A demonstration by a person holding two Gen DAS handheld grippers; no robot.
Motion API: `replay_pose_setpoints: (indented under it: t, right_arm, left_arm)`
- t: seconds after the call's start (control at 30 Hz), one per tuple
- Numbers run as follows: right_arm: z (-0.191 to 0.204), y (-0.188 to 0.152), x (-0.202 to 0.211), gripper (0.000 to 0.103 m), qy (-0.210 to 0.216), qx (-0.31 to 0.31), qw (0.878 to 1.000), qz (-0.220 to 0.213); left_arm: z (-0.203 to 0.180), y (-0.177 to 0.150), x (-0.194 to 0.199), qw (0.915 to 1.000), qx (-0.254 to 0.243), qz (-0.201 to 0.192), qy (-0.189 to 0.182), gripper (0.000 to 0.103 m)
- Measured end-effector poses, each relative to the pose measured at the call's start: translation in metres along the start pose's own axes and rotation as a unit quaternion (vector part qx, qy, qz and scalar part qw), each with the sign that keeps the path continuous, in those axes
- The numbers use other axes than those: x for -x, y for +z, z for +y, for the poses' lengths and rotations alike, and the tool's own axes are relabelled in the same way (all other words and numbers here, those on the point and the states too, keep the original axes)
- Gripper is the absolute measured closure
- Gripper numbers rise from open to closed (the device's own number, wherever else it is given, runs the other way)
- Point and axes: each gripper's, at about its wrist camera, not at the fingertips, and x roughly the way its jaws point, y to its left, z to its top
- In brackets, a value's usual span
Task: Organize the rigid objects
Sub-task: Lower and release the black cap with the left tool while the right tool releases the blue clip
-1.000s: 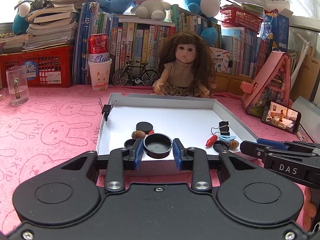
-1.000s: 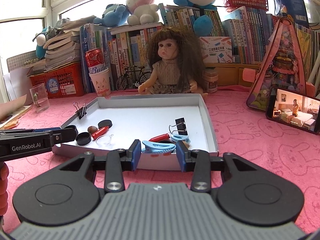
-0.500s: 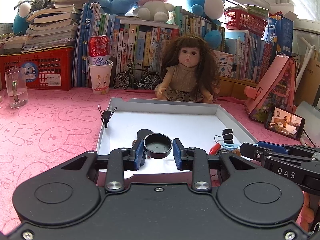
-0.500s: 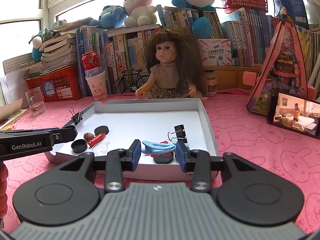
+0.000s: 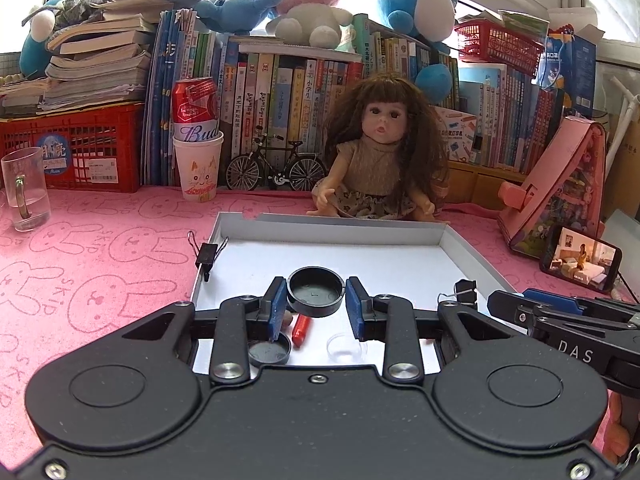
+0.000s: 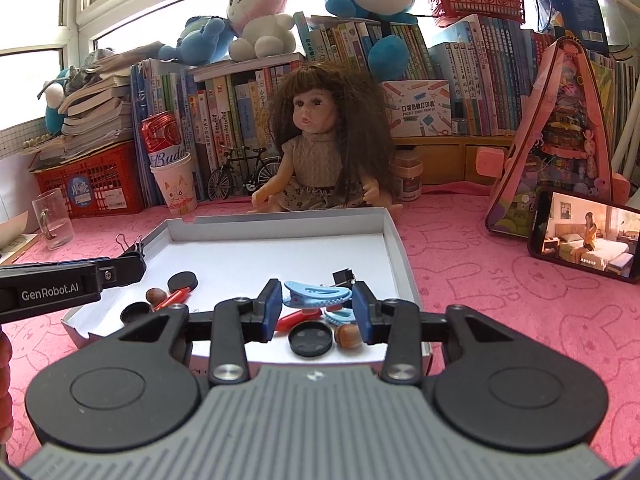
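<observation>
Progress: judged as midway; both grippers carry one item each above the white tray (image 5: 472, 256), while loose pieces lie unsorted on its floor and no finished grouping is visible.
Left gripper (image 5: 316, 306): jaws closed to the width of a black round cap (image 5: 316, 291), which is clamped by its rim between the blue pads and held clear of the tray floor.
Right gripper (image 6: 314, 308): jaws partly closed on a blue hair clip (image 6: 316, 295), gripped end to end and raised above the tray.
Beneath the left jaws: a second black cap (image 5: 269, 353), a red peg (image 5: 301, 328) and a clear small dish (image 5: 345, 350) rest on the tray near its front edge.
Beneath the right jaws: a black lid (image 6: 311, 339), a hazelnut (image 6: 349, 336), a red piece (image 6: 296, 317) and another blue clip (image 6: 340, 315) lie close together.
Far left of tray, right view: a black disc (image 6: 183, 280), a brown nut (image 6: 155, 295) and a small black cap (image 6: 136, 312) form a loose cluster.
Binder clips: one on the tray's left wall (image 5: 206, 254), one inside near the right wall (image 6: 343, 277).
Remaining: placement of both held items, then the scattered pieces, as far as can be judged.
Worktop (image 5: 100, 248): pink rabbit-print cloth under the tray.
</observation>
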Motion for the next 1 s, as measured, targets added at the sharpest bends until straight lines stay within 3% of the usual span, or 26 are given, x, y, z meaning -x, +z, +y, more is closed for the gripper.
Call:
replay_pose_setpoints:
  t: [0.6,1.0]
  right_arm:
    - [-0.011,0.017,-0.035,0.059,0.011,-0.041,0.999,0.025]
    - [-0.016,0.028,-0.059,0.059,0.022,-0.058,0.997,0.044]
  left_arm:
    - [0.017,0.018,-0.045,0.9995,0.013,0.024,0.019,0.073]
    - [0.006,0.023,-0.065,0.9994,0.0,0.029,0.019,0.073]
